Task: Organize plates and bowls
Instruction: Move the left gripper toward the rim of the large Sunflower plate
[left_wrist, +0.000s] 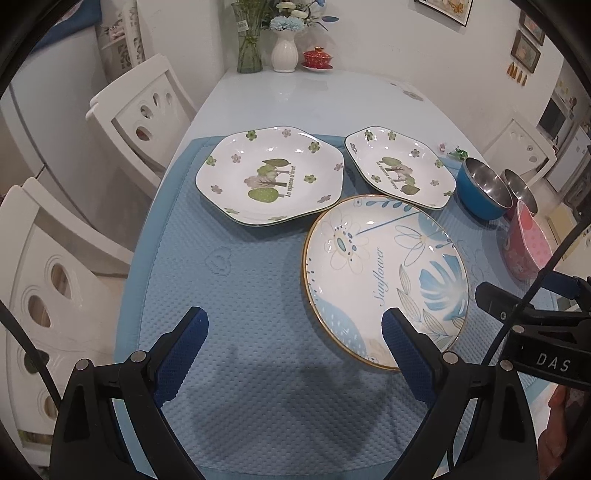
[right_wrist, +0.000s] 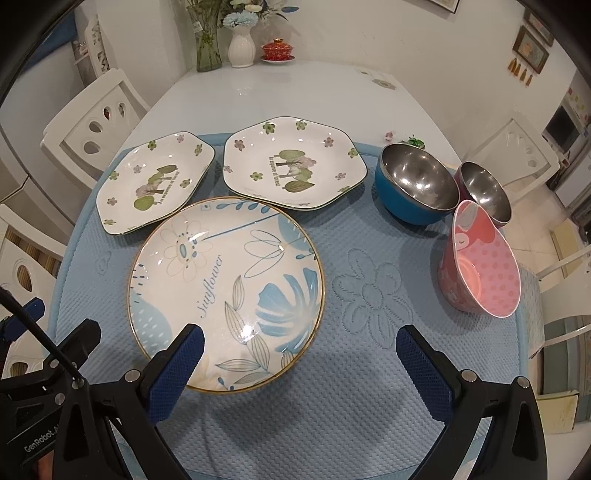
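The left gripper (left_wrist: 295, 325) hangs released above the blue quilted mat (left_wrist: 240, 288), its blue-padded jaws spread wide and holding nothing. Just ahead of it and to its right lies the round Sunflower plate (left_wrist: 386, 273), whose near rim passes under the gripper's right-hand finger (left_wrist: 406, 354) in this view; whether they touch cannot be told. Farther ahead sit two hexagonal tree-print plates, the left hexagonal plate (left_wrist: 271, 175) and the right hexagonal plate (left_wrist: 400, 168), side by side and close together, with the round plate's far rim overlapping the near edges of both. The right gripper (right_wrist: 299, 354) is likewise released, jaws wide apart and empty, hovering over the mat. The Sunflower plate lies just ahead of its left finger (right_wrist: 177, 369), to the gripper's left. Ahead and to its right stand the bowls: a blue steel-lined bowl (right_wrist: 415, 182), a maroon steel-lined bowl (right_wrist: 484, 192) just beside it, and nearer the gripper a pink dotted bowl (right_wrist: 480, 266), tilted toward the camera and near the maroon one. At the far end of the worktop (right_wrist: 295, 88) stand a white vase (right_wrist: 242, 46), a glass vase (right_wrist: 207, 40) and a red lidded cup (right_wrist: 277, 50).
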